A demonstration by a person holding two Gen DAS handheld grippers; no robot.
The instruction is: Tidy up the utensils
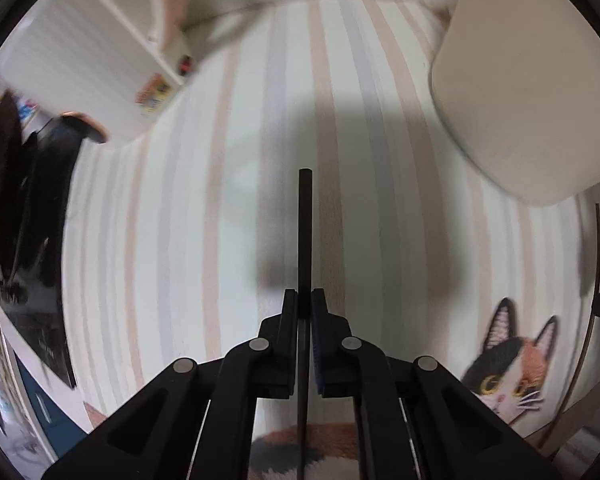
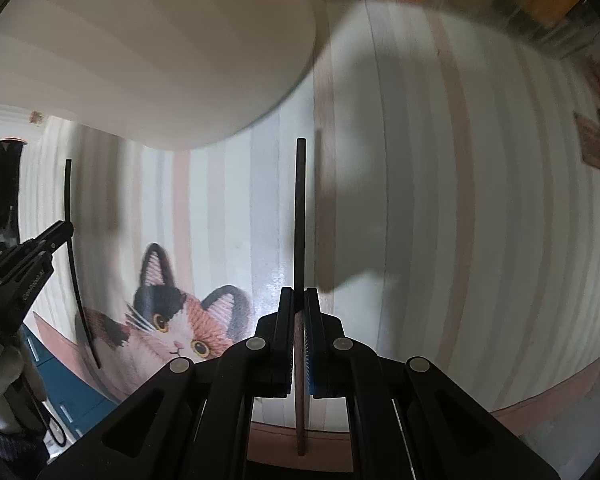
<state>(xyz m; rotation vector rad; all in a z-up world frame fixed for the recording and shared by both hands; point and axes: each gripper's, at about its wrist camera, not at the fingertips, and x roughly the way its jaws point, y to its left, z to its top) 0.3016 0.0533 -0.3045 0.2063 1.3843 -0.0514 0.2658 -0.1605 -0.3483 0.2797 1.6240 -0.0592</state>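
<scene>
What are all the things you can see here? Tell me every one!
Chopsticks: two, thin and dark, one clamped in each gripper, left one, right one, both pointing away over the mat.
Striped mat: one, pale with pink and grey stripes, under everything.
Cat picture: one, black, orange and white, at the near edge of the mat.
Pale container: one, cream, rounded, beyond the grippers; what it is exactly I cannot tell.
White shelf unit: one, far left in the left wrist view.
Dark blurry stuff: black, left edge, too blurred to name.
Left gripper: black, shut on its chopstick.
Right gripper: black, shut on its chopstick.
</scene>
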